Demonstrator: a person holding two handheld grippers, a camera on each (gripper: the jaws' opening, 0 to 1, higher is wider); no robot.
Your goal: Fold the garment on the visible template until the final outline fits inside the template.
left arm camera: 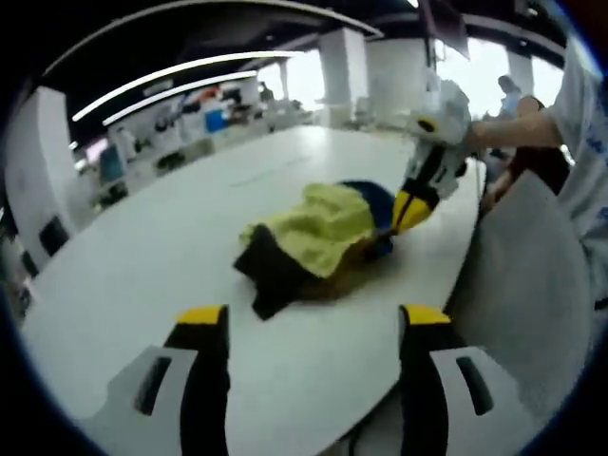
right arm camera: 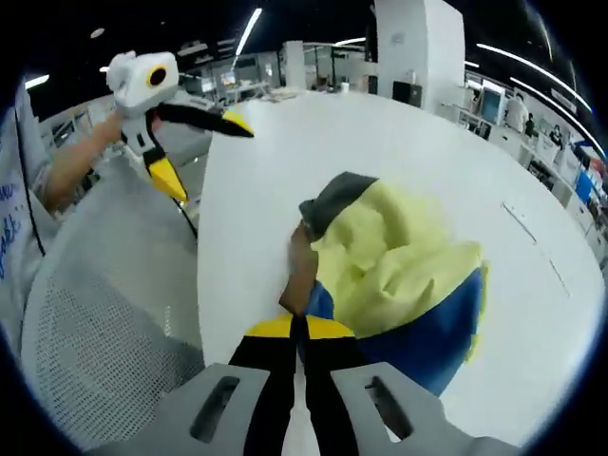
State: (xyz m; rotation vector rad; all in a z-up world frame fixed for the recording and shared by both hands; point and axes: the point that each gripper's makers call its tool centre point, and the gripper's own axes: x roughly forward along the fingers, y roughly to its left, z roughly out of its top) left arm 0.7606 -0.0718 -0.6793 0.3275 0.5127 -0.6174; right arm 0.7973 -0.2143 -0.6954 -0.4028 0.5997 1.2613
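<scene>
garment (right arm camera: 399, 275): lies crumpled in a heap on the white table (left arm camera: 142, 275), near the table edge on the person's side. Yellow, blue and dark panels, with a brown patch by the dark collar end.
template: cannot make out any outline on the table; only faint marks beyond the garment in the right gripper view.
handling (judgement): soft, light, limp cloth; will sag and drag when lifted, layers likely to slide over each other. Not fragile. Bunched folds hide the true edges, so it probably needs spreading flat before any fold.
where to hold (judgement): at a free hem or corner, not the middle of the heap. The dark end (left arm camera: 275, 271) and the blue edge (right arm camera: 437, 342) look like the clearest edges to pinch.
right gripper (right arm camera: 297, 328): jaws brought together at the garment's near edge, at the blue/brown seam; appears to pinch cloth there. In the left gripper view it (left arm camera: 410, 211) comes down onto the garment's blue side, the person's forearm behind it.
left gripper (left arm camera: 309, 323): jaws apart, nothing between them, held short of the garment's dark end, pointing at it. In the right gripper view it (right arm camera: 204, 152) is raised off the table, well apart from the garment, over a white mesh chair (right arm camera: 104, 313).
</scene>
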